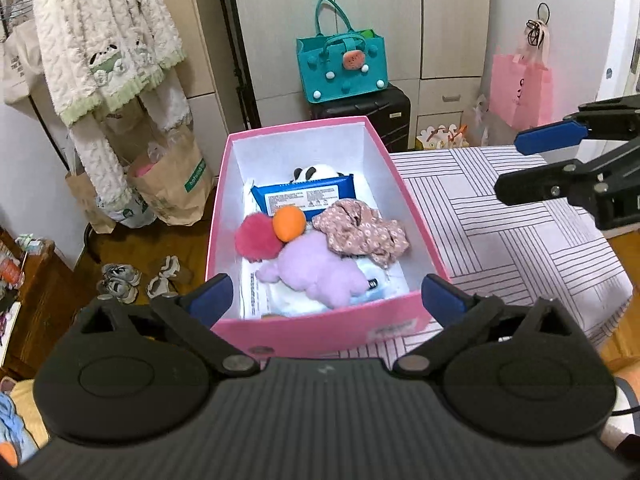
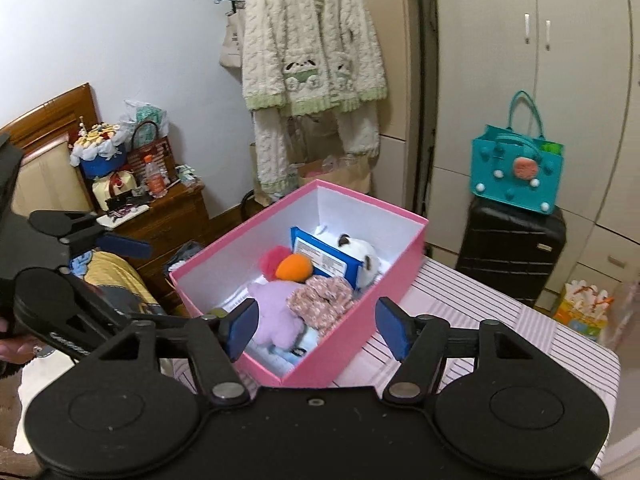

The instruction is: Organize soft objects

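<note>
On the striped cloth-covered tabletop [image 1: 520, 240] sits an open pink cardboard box [image 1: 296, 334], holding a lilac plush toy [image 1: 316, 272], a floral fabric scrunchie [image 1: 362, 230], an orange ball [image 1: 289, 222], a red pompom [image 1: 256, 236], a blue wipes packet [image 1: 304, 196] and a black-and-white plush [image 1: 312, 172]. Just before the box's near wall, the left tool [image 1: 326, 294] hangs wide open and empty. Beside the box, the right tool [image 2: 316, 330] is likewise spread apart, gripping nothing.

Pink box [image 2: 372, 308] of soft toys; right tongs [image 2: 316, 330] agape above
</note>
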Available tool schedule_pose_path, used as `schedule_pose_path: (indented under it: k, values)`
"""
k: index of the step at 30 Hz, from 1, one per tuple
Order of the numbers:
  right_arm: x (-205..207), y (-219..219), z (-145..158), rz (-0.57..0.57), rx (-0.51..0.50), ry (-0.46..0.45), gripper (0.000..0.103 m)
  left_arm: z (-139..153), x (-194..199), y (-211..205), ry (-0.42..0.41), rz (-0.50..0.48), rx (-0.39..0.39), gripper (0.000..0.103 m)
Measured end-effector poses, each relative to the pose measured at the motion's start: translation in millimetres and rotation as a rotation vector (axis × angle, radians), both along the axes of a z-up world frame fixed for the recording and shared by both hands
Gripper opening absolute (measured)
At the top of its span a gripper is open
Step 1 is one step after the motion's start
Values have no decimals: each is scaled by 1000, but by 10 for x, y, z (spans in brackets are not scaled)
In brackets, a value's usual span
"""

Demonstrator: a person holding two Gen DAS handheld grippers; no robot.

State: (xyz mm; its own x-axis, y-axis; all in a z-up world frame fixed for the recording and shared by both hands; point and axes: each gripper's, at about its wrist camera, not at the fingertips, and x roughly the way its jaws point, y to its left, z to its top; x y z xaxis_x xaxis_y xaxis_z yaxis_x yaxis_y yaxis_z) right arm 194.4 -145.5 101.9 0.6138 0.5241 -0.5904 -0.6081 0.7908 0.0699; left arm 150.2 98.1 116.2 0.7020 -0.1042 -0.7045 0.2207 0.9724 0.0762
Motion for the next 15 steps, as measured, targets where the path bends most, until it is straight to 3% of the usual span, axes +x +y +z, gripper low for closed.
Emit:
schedule_pose_path:
  k: [2, 5, 6, 11, 15]
  values:
    - [-71, -38, 6, -23, -11, -3, 75, 19, -102, -24, -20, 18, -12, 102]
    - [-148, -48, 8, -77, -46, 6, 98, 62, -245, -55, -45, 31, -32, 102]
    - [-174, -49, 5, -109, -57, 6, 100, 69, -279, -64, -55, 27, -37, 102]
    - [-394, -174, -48, -202, -79, -6, 100, 64, -416, -119, -84, 47, -54, 102]
    - [-627, -370, -94, -234, 45, -22, 100, -14, -419, -156, -73, 37, -109, 102]
